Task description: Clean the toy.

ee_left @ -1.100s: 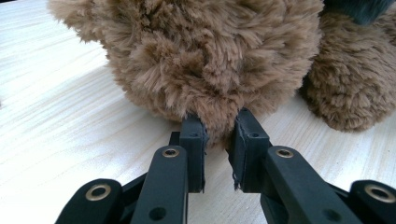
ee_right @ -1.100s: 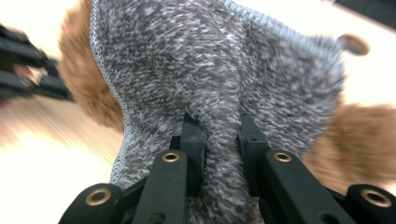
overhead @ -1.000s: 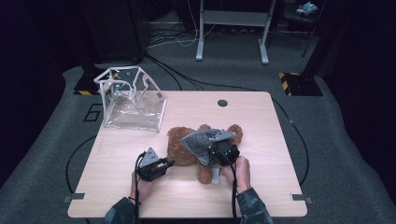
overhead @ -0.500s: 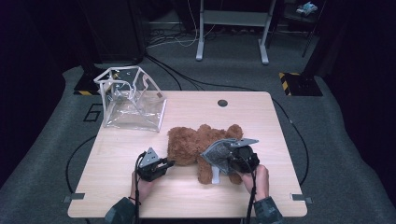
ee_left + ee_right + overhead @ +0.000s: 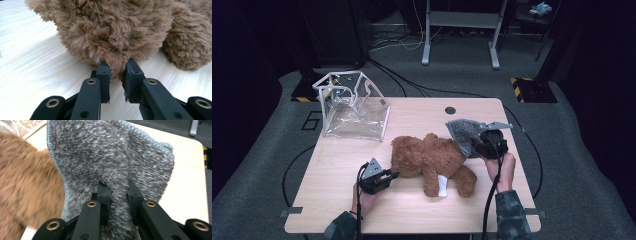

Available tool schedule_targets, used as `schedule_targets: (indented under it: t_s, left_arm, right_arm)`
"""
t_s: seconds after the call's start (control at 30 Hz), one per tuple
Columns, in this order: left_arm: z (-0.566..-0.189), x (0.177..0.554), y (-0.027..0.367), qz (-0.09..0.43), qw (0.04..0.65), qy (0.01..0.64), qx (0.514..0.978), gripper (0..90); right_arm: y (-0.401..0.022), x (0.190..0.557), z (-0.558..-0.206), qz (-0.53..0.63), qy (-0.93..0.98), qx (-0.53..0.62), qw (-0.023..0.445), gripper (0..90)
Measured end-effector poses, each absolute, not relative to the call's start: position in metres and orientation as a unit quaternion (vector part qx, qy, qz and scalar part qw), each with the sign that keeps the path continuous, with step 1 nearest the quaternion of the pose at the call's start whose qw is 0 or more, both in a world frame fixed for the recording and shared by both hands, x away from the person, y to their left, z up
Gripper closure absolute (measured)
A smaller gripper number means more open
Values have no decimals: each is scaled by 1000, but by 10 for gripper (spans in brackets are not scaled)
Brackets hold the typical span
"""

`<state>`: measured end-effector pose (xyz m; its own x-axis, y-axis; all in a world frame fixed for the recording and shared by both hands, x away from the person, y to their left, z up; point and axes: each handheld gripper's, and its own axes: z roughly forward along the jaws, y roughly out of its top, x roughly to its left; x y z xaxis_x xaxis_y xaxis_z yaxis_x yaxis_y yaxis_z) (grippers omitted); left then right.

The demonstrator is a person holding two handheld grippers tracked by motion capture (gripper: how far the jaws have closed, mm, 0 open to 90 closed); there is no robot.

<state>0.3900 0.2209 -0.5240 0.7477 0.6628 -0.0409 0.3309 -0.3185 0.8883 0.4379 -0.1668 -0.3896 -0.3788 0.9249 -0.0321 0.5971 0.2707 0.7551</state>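
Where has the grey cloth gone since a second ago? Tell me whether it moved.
Yes. The grey cloth, clamped in the right gripper, has moved rightward off the teddy bear, toward the table's right edge.

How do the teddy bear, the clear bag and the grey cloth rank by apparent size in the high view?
1. teddy bear and clear bag: look about alike, so unranked.
2. grey cloth: plainly smallest, and raised toward the camera.

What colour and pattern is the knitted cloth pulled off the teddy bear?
Speckled grey and white knit cloth, clearest in the right gripper view.
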Motion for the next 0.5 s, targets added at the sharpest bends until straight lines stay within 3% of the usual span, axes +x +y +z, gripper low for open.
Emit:
schedule_targets:
  t_s: [0.27,0.37,0.5]
  left_arm:
    - [-524,390,221,167,492,314,795,766]
    - [-524,390,221,167,492,313,795,766]
    - [-524,390,221,167,492,312,795,766]
  right_arm:
    - [-142,493,-420,305,786,503,192,776]
    - [-143,506,-438,296,790,517,147,776]
    - [-151,513,-458,297,778,539,126,779]
